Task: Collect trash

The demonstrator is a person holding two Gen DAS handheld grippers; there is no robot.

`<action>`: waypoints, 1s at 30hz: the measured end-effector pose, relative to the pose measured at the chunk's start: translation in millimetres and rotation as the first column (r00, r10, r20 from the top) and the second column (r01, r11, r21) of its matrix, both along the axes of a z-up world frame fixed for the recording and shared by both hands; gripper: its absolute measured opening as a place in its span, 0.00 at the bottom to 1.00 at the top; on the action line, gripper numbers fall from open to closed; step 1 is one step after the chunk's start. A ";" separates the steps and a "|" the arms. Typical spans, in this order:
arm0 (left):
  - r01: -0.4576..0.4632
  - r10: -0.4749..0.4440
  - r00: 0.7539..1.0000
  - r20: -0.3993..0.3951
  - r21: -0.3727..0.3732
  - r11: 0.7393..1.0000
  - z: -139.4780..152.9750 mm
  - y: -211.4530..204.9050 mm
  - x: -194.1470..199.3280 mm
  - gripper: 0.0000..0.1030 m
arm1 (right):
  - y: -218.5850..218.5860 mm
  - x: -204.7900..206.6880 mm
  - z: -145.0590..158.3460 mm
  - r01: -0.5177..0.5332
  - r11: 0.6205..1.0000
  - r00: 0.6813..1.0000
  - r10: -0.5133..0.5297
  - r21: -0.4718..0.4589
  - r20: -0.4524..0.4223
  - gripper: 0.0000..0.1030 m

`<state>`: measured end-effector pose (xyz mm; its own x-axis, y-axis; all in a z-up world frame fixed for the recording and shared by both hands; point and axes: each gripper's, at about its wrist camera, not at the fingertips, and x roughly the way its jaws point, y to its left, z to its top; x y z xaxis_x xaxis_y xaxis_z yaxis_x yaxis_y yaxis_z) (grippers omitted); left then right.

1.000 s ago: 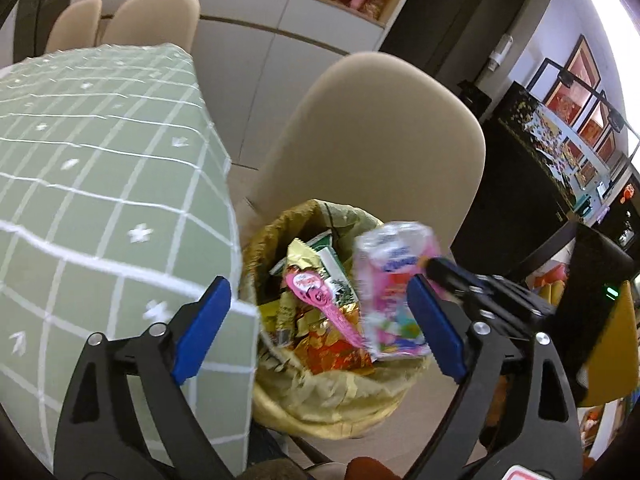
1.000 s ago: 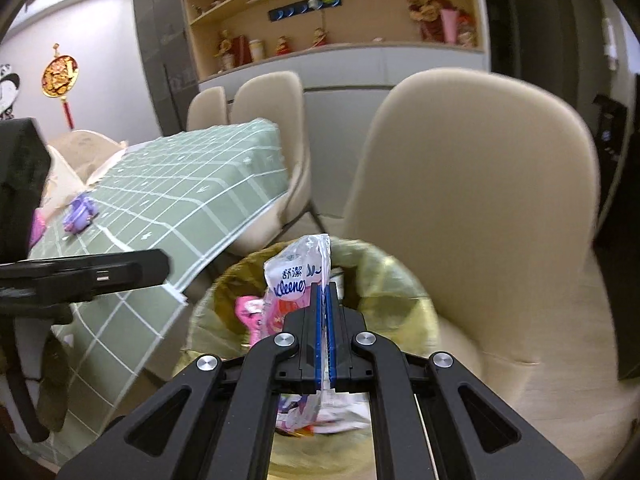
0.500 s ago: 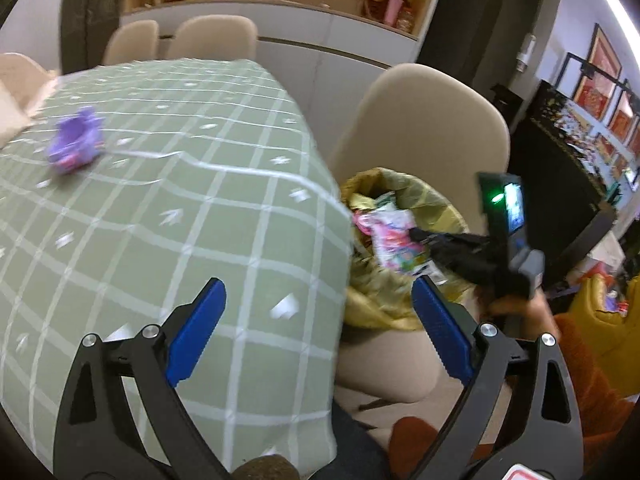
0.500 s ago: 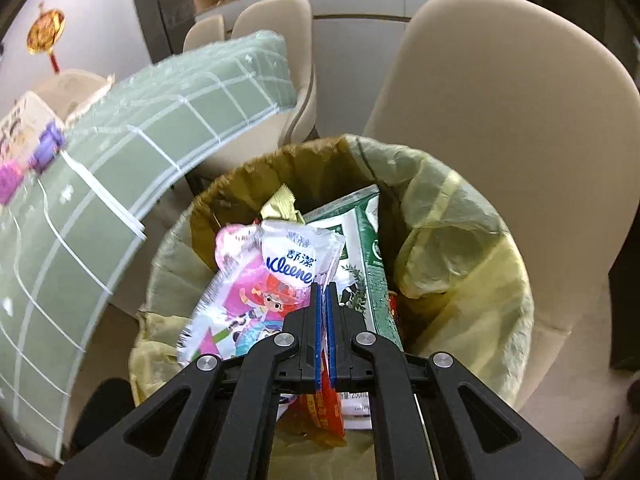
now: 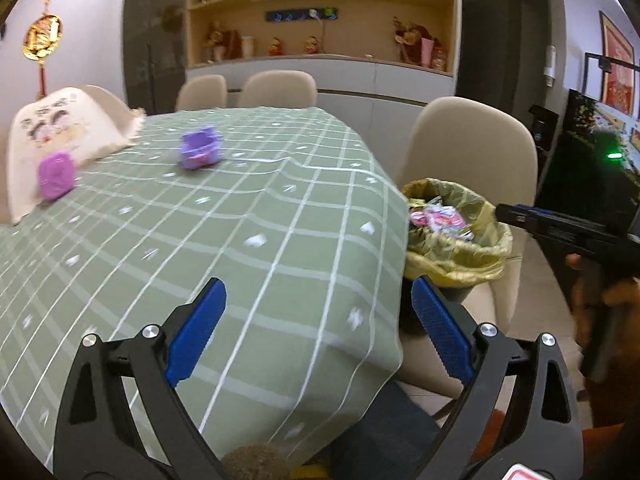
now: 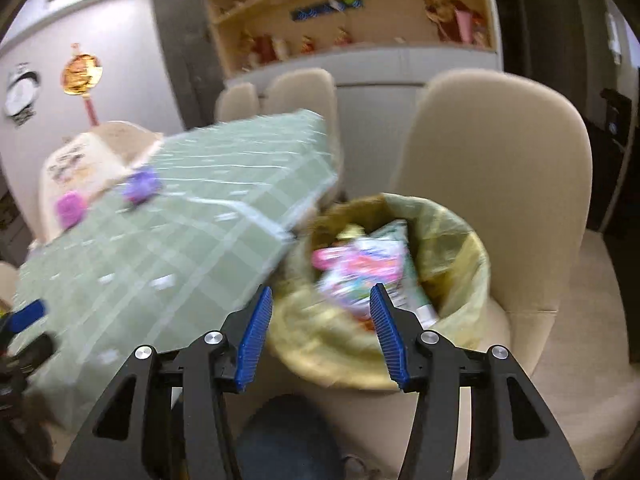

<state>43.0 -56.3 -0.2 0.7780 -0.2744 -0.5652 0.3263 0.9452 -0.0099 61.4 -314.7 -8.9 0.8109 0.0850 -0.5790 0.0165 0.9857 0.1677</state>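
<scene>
Over bin [image 6: 460,264], R gripper [image 6: 320,320] just opened, empty; pink wrapper [image 6: 360,268] lies flat inside, axis unclear w/ blur

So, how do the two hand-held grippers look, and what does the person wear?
Each hand-held gripper, left and right, has a black plastic frame with triangular cut-outs, silver round bolts at the joints, and two blue ribbed pads. In the left wrist view, the right unit's black body shows a small green light. An orange-red sleeve shows low at the right edge, and dark blue trousers below.
</scene>
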 end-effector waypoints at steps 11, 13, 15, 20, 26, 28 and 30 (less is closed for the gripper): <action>-0.148 0.149 0.985 0.081 -0.020 0.989 7.8 40.1 -72.4 0.87 | 110.9 -104.1 3.0 -0.105 0.989 0.989 0.115 -0.104 0.094 0.47; -0.171 0.172 0.979 0.108 -0.021 0.985 9.9 43.1 -86.0 0.87 | 117.4 -118.3 6.5 -0.091 0.988 0.986 0.107 -0.127 0.125 0.47; -0.183 0.183 0.974 0.132 -0.016 0.983 11.2 45.9 -96.4 0.87 | 119.8 -125.4 9.1 -0.087 0.987 0.985 0.105 -0.134 0.136 0.47; -0.201 0.202 0.968 0.148 -0.021 0.979 14.1 53.6 -108.1 0.87 | 122.8 -127.2 12.2 -0.099 0.987 0.984 0.116 -0.130 0.136 0.47; -0.217 0.220 0.965 0.140 -0.037 0.975 15.4 59.6 -108.3 0.87 | 123.8 -131.2 11.2 -0.094 0.988 0.983 0.112 -0.123 0.147 0.47; -0.215 0.218 0.966 0.142 -0.036 0.976 15.4 59.4 -108.6 0.87 | 122.7 -132.4 11.6 -0.091 0.988 0.982 0.109 -0.124 0.151 0.47; -0.212 0.215 0.966 0.144 -0.033 0.977 15.0 58.9 -109.1 0.87 | 121.4 -132.9 11.7 -0.088 0.989 0.983 0.106 -0.121 0.153 0.47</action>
<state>-66.1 2.5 14.7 0.8935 -0.1019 -0.4374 0.1162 0.9932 0.0060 -71.4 -193.3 2.8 0.8842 0.1089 -0.4542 -0.0981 0.9941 0.0473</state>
